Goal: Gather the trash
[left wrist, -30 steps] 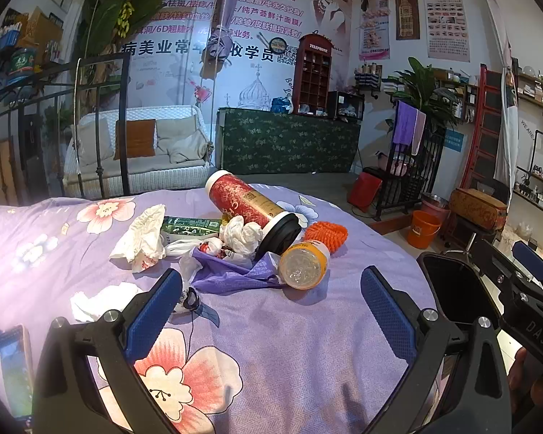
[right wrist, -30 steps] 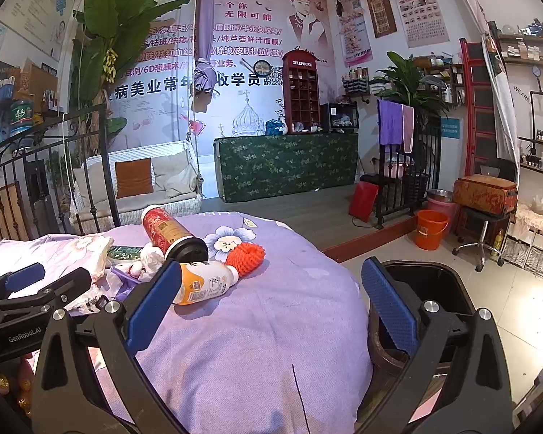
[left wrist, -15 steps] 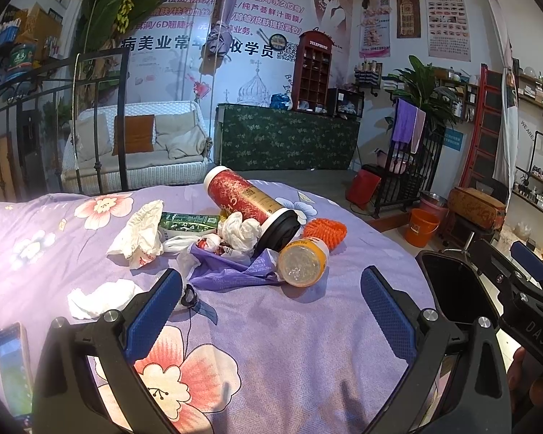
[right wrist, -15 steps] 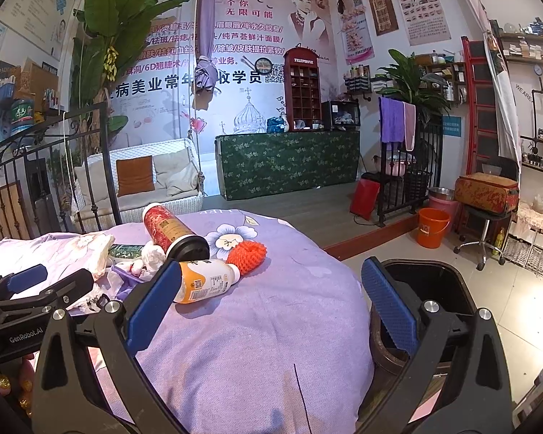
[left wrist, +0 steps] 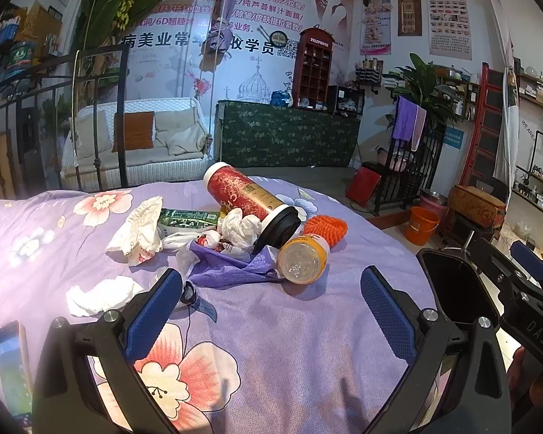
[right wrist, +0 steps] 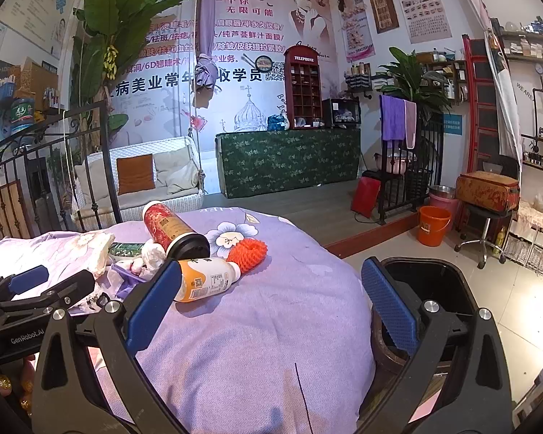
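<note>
A heap of trash lies on the purple flowered bed (left wrist: 271, 343): a red canister (left wrist: 249, 202) with a black lid, an orange-labelled bottle (left wrist: 304, 258) on its side, an orange foam net (left wrist: 325, 226), crumpled tissues (left wrist: 137, 229), a green packet (left wrist: 186, 217) and a purple wrapper (left wrist: 231, 269). My left gripper (left wrist: 271, 307) is open and empty, short of the heap. My right gripper (right wrist: 271, 300) is open and empty, with the bottle (right wrist: 206, 278) just beyond its left finger. A black trash bin (right wrist: 434, 289) stands off the bed's right edge.
A phone (left wrist: 12, 365) lies at the bed's left edge. A loose tissue (left wrist: 101, 294) and a small black item with a cord (left wrist: 190, 294) lie near my left finger. An iron bed frame (left wrist: 54, 108) stands behind. An orange bucket (right wrist: 432, 226) sits on the floor.
Both grippers have drifted slightly; the trash heap sits a little lower and nearer in the left wrist view. Nothing has been taken hold of.
</note>
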### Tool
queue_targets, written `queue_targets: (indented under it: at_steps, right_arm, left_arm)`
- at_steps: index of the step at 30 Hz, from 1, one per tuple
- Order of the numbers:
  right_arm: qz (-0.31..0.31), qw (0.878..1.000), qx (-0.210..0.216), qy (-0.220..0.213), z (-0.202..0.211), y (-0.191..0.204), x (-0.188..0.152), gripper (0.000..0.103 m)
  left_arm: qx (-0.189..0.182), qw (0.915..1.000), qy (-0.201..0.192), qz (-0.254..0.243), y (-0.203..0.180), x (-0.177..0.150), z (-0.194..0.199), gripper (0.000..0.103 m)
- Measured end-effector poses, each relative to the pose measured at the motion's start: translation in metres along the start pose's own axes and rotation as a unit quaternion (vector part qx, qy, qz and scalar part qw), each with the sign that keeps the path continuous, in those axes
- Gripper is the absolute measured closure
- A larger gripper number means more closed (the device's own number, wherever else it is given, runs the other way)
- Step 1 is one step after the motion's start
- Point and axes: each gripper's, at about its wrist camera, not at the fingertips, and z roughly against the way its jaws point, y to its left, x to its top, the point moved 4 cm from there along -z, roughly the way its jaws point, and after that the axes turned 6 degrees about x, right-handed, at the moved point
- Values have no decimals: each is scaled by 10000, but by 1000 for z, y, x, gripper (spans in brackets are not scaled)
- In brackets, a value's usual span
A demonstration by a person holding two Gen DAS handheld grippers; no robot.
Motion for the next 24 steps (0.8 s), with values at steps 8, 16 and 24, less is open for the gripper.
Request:
queue_targets:
  at_steps: [8,16,24]
  right_arm:
    - [-4,10000,6,3,0,0,0,5]
    - [-15,10000,13,51,-4,1,-3,5]
    - [-41,9990,133,421,-18,2,-13,5]
  left_arm:
    - [-1,10000,12,0,0,0,0,6]
    - [-11,9999,128,-17,-3,-7,-6,6]
    - [20,9994,358,19,-4,-18,-7,6]
